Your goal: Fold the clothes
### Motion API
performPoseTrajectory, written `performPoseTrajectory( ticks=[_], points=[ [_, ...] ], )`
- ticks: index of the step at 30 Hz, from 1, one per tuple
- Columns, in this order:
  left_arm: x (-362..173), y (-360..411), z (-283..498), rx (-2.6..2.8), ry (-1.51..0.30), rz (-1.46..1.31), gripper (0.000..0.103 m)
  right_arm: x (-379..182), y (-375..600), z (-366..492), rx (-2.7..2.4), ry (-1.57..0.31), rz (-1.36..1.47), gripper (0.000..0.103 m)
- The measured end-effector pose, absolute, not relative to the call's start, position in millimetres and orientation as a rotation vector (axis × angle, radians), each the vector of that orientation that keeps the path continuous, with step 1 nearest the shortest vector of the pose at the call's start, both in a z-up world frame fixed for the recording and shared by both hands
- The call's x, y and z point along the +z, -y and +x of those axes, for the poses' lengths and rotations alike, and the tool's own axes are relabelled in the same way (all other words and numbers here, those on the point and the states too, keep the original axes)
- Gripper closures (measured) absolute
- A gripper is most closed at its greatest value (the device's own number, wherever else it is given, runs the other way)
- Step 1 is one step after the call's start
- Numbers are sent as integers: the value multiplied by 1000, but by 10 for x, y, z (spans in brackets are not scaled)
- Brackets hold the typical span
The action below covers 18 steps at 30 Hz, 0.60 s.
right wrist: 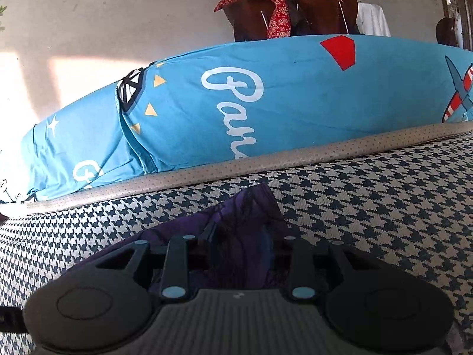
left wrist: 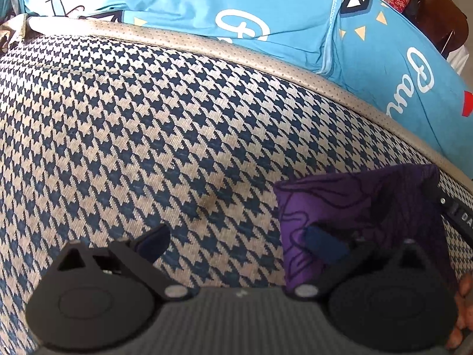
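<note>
A purple patterned cloth lies folded into a small packet on the houndstooth mat, at the lower right of the left wrist view. My left gripper is open, its jaws wide apart; its right fingertip rests over the cloth's left edge, its left one over the bare mat. In the right wrist view the same purple cloth sits between my right gripper's jaws, which are shut on it. The fingertips are largely hidden by the cloth.
A blue printed bedsheet covers the mattress behind the mat's beige border, also seen in the right wrist view. A brown chair with a red floral cloth stands beyond. A hand shows at the left view's right edge.
</note>
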State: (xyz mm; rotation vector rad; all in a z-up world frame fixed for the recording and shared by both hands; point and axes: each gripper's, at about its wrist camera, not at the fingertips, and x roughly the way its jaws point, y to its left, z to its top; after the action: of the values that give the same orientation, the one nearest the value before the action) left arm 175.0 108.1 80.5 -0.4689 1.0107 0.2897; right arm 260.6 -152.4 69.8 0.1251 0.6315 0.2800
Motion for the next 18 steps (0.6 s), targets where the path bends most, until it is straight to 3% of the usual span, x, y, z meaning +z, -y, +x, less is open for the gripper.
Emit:
performPoseTrajectory(
  ticks=[18],
  points=[
    [930,-976,1805,285,-956,-395,0,1038,2254,1763,209,-689,174,72]
  ],
)
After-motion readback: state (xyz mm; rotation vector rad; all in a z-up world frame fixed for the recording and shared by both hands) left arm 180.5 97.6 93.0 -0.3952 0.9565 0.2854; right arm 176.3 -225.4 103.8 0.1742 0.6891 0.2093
